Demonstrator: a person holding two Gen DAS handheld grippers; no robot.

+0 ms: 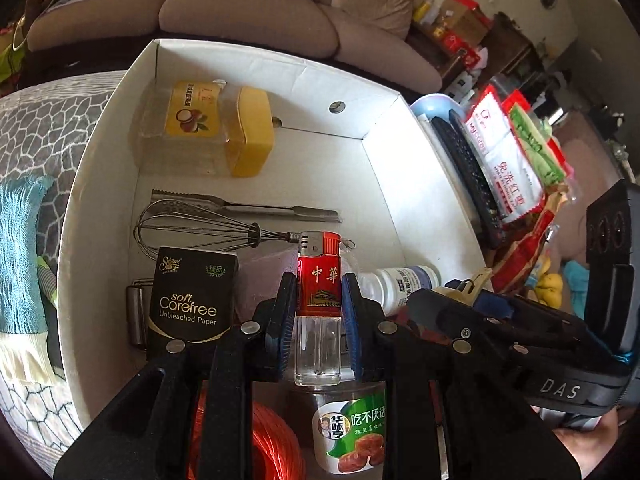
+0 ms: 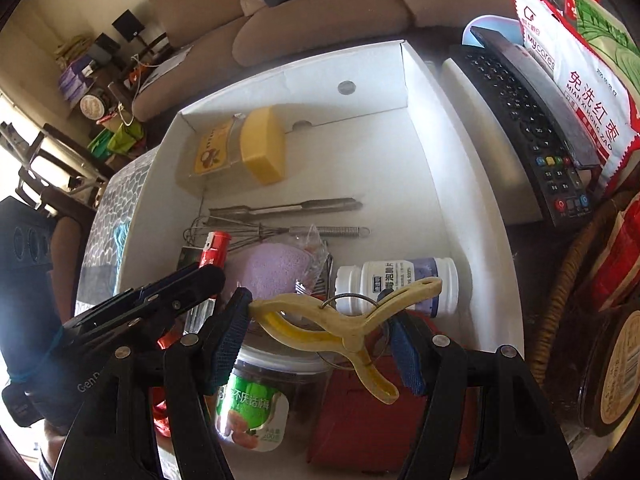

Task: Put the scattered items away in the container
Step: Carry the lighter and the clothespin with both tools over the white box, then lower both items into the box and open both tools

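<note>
My left gripper (image 1: pixel 319 312) is shut on a red lighter (image 1: pixel 319 280) and holds it upright over the white cardboard box (image 1: pixel 420 184). My right gripper (image 2: pixel 320 334) is shut on a yellow clothes peg (image 2: pixel 344 328) held crosswise above the box's near end. The lighter's red top also shows in the right wrist view (image 2: pixel 216 246). In the box lie a yellow-capped bottle (image 1: pixel 212 132), metal tongs (image 1: pixel 240 206), a whisk (image 1: pixel 200 232), a black tissue pack (image 1: pixel 192 300), a white pill bottle (image 2: pixel 396 284), a purple sponge (image 2: pixel 276 266), a clear snack jar (image 1: pixel 352 432) and orange cord (image 1: pixel 272 440).
A remote control (image 2: pixel 524 120) and snack bags (image 2: pixel 580 92) lie right of the box. A wicker basket (image 2: pixel 560 304) stands at the right edge. A patterned cloth (image 1: pixel 36 128) with a teal towel (image 1: pixel 20 256) lies left. A beige sofa (image 1: pixel 280 12) is behind.
</note>
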